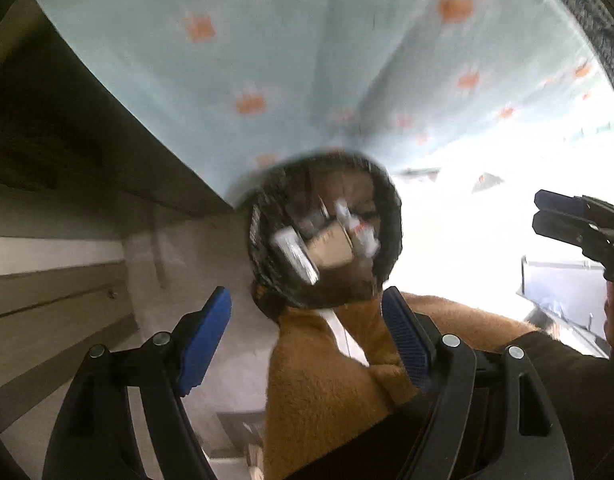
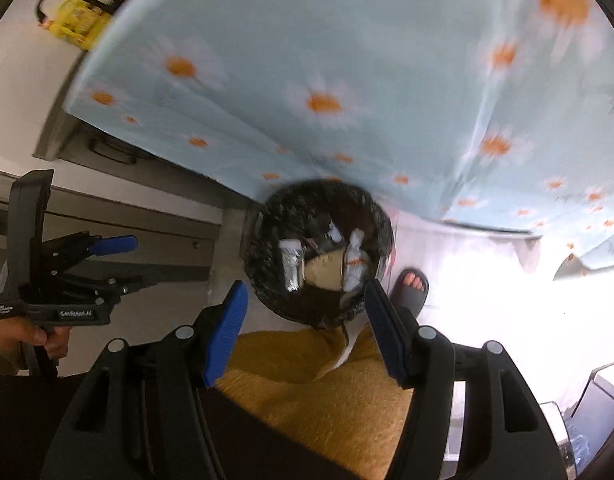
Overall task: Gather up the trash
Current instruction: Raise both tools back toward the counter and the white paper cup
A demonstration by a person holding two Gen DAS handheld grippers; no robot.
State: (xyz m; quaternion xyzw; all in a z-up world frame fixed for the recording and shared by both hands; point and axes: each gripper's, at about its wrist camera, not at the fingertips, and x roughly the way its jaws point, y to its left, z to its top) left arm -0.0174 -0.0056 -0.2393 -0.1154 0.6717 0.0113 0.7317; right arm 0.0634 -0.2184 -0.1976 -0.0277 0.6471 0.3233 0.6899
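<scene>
Trash [image 1: 339, 240] in bin [image 1: 391, 216] (table edge [image 1: 211, 168] beside) | both fingers apart, empty

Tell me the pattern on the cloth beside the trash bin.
Light blue cloth printed with white daisies with orange centres; clearest in the right wrist view.

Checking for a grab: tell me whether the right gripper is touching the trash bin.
Apart. In the right wrist view the right gripper stands open and empty, and the black-lined trash bin sits well below it on the floor, beyond the fingertips.
</scene>
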